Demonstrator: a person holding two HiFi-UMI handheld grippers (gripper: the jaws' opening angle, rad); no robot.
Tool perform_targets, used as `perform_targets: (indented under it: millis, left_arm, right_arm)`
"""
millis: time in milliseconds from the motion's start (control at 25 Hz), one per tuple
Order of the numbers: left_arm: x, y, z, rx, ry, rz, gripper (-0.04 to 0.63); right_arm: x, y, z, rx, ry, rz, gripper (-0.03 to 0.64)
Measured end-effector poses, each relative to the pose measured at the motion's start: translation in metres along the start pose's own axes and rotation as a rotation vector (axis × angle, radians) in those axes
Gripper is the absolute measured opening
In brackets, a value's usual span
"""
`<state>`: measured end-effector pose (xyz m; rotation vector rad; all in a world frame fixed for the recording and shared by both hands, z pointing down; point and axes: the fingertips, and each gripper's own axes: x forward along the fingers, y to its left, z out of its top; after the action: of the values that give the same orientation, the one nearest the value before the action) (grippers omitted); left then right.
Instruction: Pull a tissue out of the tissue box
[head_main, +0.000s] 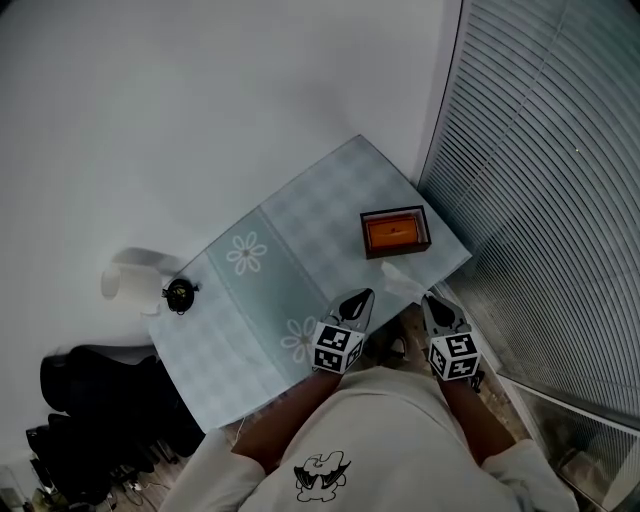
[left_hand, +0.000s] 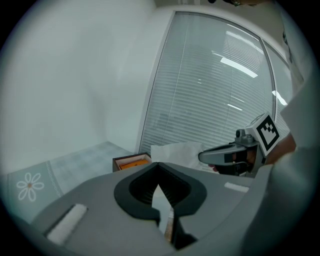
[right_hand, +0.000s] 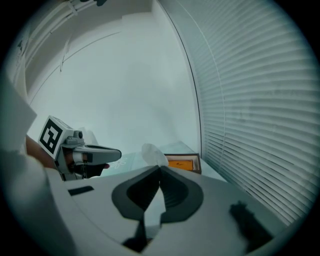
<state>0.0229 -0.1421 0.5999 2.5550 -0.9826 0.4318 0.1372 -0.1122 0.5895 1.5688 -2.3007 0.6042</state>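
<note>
Head view looks steeply down; both gripper views face the tissue box.
</note>
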Motion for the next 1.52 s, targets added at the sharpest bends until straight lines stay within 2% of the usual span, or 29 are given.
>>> perform_targets:
  millis: [1520]
  left_arm:
    - [-0.010,-0.009,-0.007,-0.039,0.005,0.008,0.006]
  right_arm:
    - [-0.007,0.016,0.006,-0.018,-0.004,-0.008,0.014]
